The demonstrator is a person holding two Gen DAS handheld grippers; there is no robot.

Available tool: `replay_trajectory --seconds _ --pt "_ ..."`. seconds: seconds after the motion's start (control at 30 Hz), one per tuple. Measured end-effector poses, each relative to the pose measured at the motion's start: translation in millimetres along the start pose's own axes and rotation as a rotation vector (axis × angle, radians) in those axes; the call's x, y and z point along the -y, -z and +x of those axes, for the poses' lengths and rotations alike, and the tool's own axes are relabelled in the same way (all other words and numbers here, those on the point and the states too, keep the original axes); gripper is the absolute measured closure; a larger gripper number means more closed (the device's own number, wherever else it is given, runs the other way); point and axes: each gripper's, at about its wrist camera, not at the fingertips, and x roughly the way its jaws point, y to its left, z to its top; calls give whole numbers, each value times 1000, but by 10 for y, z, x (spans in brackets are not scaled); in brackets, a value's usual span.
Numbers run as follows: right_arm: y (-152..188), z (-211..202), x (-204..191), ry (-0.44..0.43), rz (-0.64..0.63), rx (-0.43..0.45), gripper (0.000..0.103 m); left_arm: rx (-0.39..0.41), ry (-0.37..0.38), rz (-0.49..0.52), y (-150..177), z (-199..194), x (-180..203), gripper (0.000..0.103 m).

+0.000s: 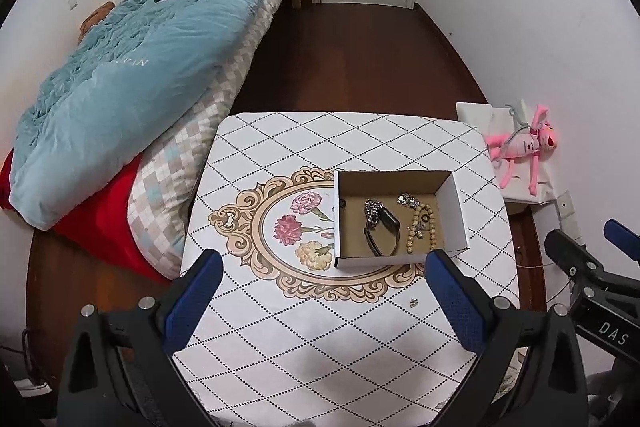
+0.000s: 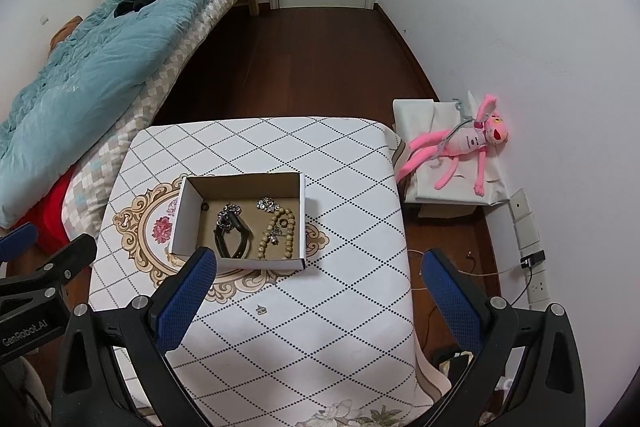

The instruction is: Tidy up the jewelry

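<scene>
Left gripper (image 1: 324,283) spread wide, empty, hovering above table (image 1: 280,347) with near edge of box (image 1: 456,215) between its blue fingers (image 1: 192,303). Right gripper (image 2: 320,283) likewise gaping, holding nothing, poised over table's right half.

Open cardboard box resting on floral medallion (image 1: 280,227), white outside, brown inside. Inside, left to right: small dark ring (image 2: 205,207) near left wall; silver chain (image 2: 229,213) lying on black band (image 2: 236,239); sparkly silver cluster (image 2: 269,204) toward back; tan bead strand (image 2: 276,235) looped, with small dark ring and silver charm resting on it.

Outside box, lone small silver piece (image 2: 261,309) lying on cloth, nearer than box, well apart from both grippers.

Further right, beside table: pink plush (image 2: 460,147) on white bundle (image 2: 420,187).
</scene>
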Motion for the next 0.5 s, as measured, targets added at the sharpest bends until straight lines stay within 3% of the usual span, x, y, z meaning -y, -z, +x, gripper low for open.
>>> replay_trajectory --seconds 0.5 --pt "-9 -34 47 5 -1 3 0 5 -5 5 -8 0 3 0"
